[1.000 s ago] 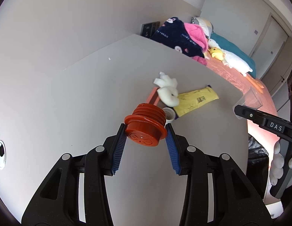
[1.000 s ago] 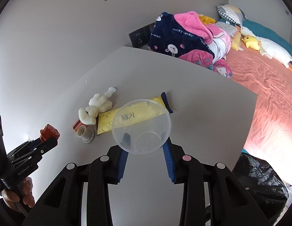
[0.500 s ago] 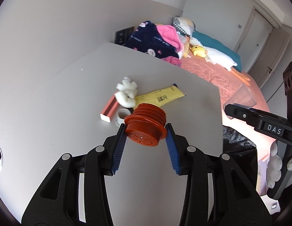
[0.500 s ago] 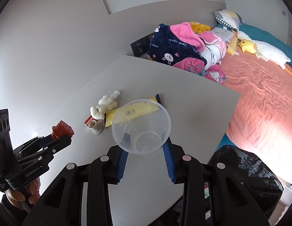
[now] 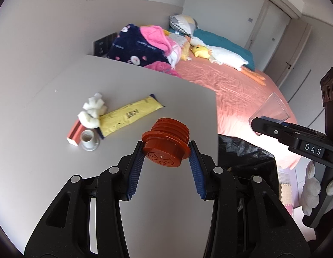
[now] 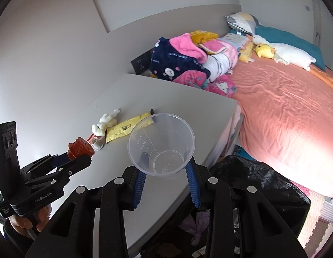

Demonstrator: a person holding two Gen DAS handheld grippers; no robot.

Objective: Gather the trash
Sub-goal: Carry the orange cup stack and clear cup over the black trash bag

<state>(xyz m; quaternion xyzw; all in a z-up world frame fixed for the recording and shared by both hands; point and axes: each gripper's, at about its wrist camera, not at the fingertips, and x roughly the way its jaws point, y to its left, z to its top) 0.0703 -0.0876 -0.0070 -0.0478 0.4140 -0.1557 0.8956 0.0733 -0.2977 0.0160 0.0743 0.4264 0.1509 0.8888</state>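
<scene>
My left gripper (image 5: 166, 150) is shut on a red ribbed plug (image 5: 166, 145) and holds it above the grey table (image 5: 48, 111); the plug also shows in the right wrist view (image 6: 80, 148). My right gripper (image 6: 165, 169) is shut on a clear plastic measuring cup (image 6: 161, 145), held over the table's right edge beside the black trash bag (image 6: 258, 185). On the table lie a yellow wrapper (image 5: 130, 115), a white crumpled tissue (image 5: 92, 112), a small white cap (image 5: 88, 143) and a pink stick (image 5: 75, 130).
The black trash bag (image 5: 243, 157) stands open on the floor just off the table's right edge. A bed with a pink sheet (image 6: 284, 107), blankets and plush toys lies beyond. A wall runs along the table's left.
Both grippers have pulled back and swung right, toward the table's right edge, carrying the plug and the cup. The trash bag has come into view below them.
</scene>
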